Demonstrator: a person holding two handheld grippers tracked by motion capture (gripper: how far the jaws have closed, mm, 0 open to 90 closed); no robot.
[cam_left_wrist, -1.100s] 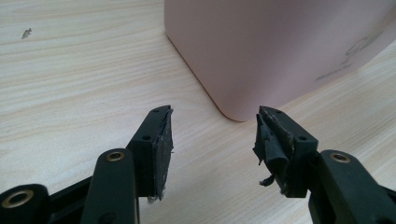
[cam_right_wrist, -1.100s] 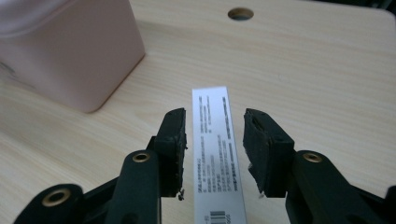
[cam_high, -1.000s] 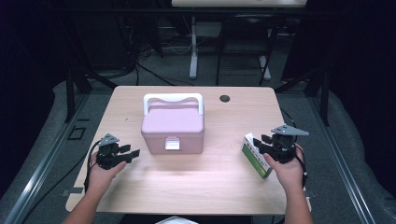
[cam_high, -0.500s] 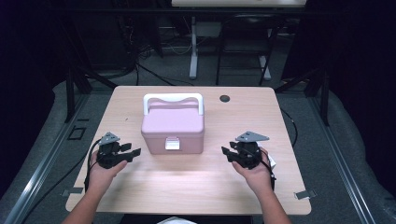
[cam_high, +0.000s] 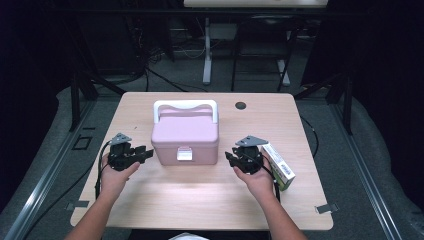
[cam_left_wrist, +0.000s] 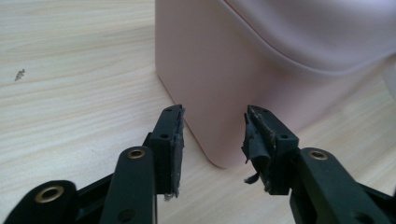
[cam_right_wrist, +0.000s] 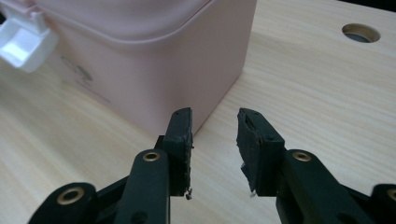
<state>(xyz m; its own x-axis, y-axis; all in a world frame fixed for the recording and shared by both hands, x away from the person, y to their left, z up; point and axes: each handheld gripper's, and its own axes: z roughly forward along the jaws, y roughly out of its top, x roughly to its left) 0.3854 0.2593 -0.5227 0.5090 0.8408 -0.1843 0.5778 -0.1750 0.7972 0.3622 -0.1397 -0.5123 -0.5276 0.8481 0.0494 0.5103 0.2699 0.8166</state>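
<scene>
Your right gripper (cam_high: 234, 159) has left the green-and-white carton (cam_high: 278, 166) for the pink box (cam_high: 185, 136), opposite your left gripper (cam_high: 145, 153); both jaws, just narrowing, stay unclenched and empty, seemingly bracketing it.

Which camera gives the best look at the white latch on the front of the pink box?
The right gripper view: the white latch is close and large at the pink box's front, flipped outward. The high view shows the latch whole but small. The left gripper view shows the box's corner and side wall.

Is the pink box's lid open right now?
No: in the high view the pink box sits with its lid down flat and its white handle folded toward the far side.
</scene>
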